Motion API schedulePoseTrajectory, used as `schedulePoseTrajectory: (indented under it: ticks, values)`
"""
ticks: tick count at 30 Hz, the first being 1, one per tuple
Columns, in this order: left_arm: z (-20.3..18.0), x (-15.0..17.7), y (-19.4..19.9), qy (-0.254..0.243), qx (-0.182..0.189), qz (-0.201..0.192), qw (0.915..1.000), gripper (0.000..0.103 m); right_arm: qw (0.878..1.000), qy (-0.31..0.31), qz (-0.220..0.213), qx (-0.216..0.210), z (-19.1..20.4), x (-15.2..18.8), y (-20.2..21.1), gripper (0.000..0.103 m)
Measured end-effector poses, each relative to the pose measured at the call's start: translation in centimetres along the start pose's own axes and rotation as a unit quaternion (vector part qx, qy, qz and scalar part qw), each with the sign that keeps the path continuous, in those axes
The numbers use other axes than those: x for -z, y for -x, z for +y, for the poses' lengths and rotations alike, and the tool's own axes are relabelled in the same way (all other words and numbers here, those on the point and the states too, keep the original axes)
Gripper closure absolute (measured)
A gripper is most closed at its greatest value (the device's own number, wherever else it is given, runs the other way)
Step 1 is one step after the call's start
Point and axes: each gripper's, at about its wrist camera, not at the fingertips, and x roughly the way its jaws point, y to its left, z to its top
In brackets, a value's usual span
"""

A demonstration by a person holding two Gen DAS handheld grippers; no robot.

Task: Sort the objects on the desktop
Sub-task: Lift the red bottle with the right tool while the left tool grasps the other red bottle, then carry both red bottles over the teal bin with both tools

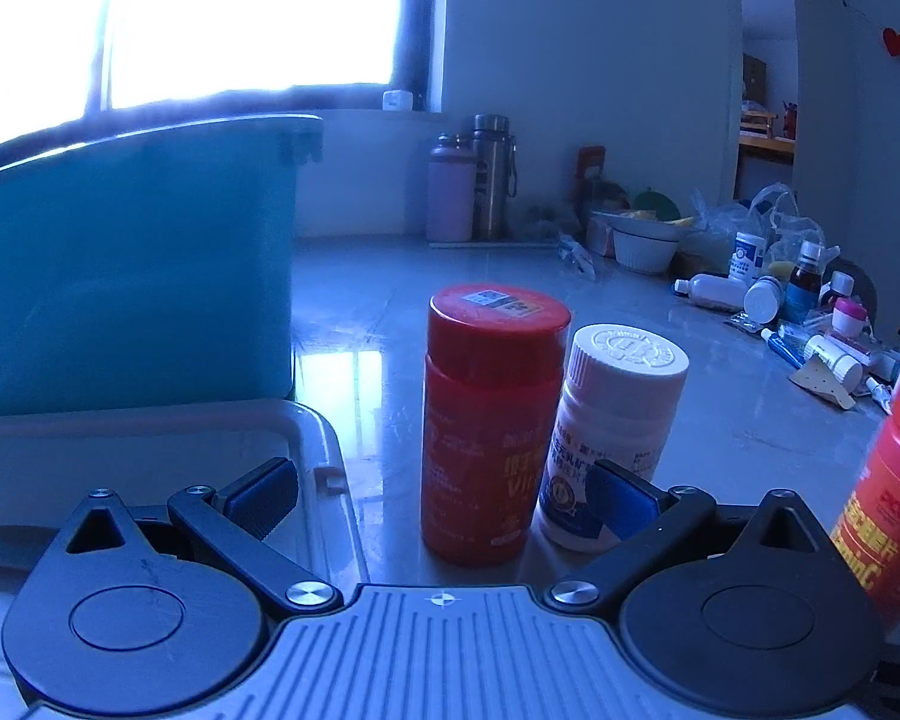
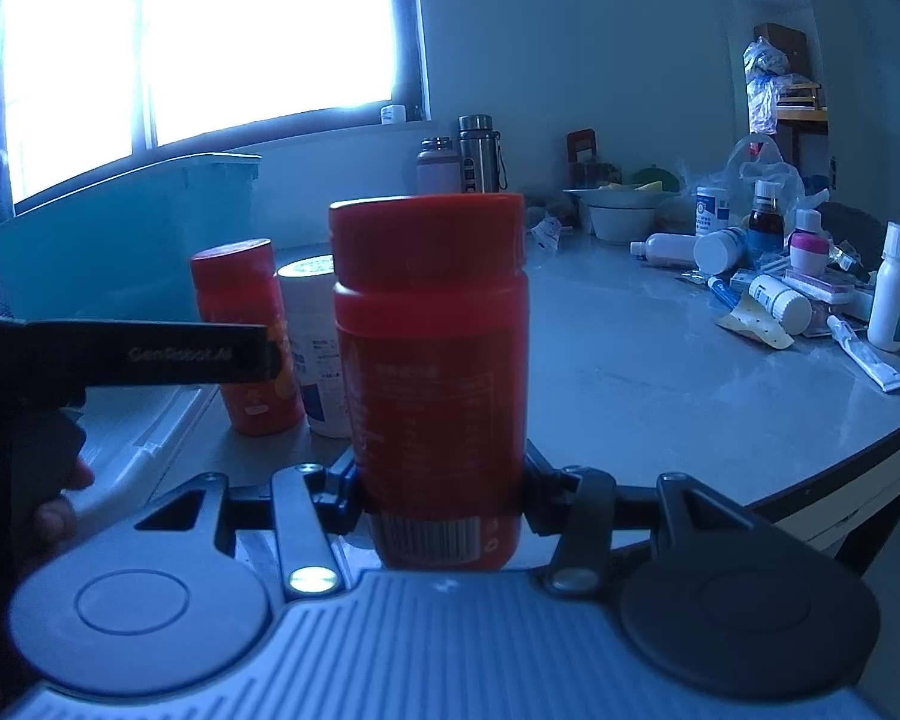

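The red bottle (image 2: 429, 372) sits upright, clamped low on its body by the right gripper (image 2: 444, 501) fingers, so it should go down level beside the standing red bottle (image 1: 493, 420) and white bottle (image 1: 615, 426), clear of both. The left gripper (image 1: 444, 495) hangs spread and empty before that pair. The pale surface (image 2: 660, 384) carries a teal bin (image 1: 132, 264) by the bright window (image 2: 198, 48) and scattered medicine clutter (image 2: 798, 282).

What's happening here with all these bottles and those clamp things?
A person is sorting a cluttered table using a hand-held tool in each hand. The right tool is clamped around a red bottle, held upright. The left tool is open and holds nothing; it faces another red bottle and a white bottle standing side by side. A teal bin stands to the left, and a heap of small medicine containers lies farther right.
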Motion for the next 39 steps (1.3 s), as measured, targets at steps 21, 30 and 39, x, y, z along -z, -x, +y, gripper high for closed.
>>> schedulePoseTrajectory:
  ticks: [21, 30, 39]
  values:
    - [-0.5, -1.1, -4.0, 0.001, 0.033, 0.015, 0.9994, 0.052, 1.000, -0.011, 0.011, 0.002, 0.0, 0.6, -0.5, 0.053]
    - [-0.1, -1.8, -2.9, 0.011, 0.039, 0.013, 0.9991, 0.052, 1.000, -0.009, 0.011, 0.002, 0.6, 0.1, 0.0, 0.053]
    - [0.7, -5.2, 0.0, 0.022, 0.033, 0.001, 0.9992, 0.052, 1.000, 0.006, -0.005, -0.003, 1.7, -3.2, 1.8, 0.053]
